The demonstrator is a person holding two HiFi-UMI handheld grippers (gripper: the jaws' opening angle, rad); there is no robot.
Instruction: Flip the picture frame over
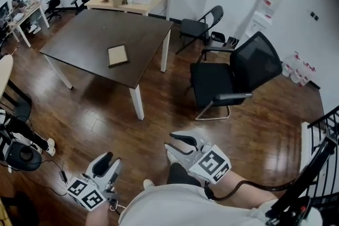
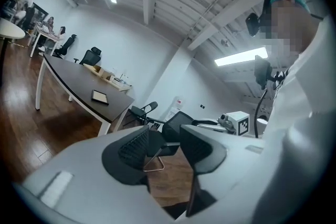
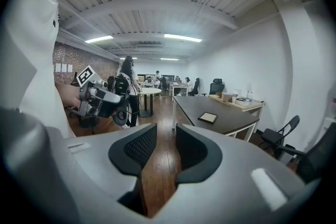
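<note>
Waiting to flip picture frame (image 1: 117, 55), untouched on far table (image 1: 85, 37) | holding left gripper (image 1: 104, 162) and right gripper (image 1: 181, 144) spread, empty

A small rectangular picture frame (image 1: 117, 55) lies flat on a dark brown table (image 1: 90, 32), its pale tan centre bordered by a thin, darker wooden edge. It rests alone on the bare tabletop, inside the half nearer the white-legged front corner and set back from every edge, its sides slightly turned against the table's own. In the left gripper view (image 2: 100, 96) and the right gripper view (image 3: 208, 117) it shows as a small flat panel. Which face is upward cannot be told.
</note>
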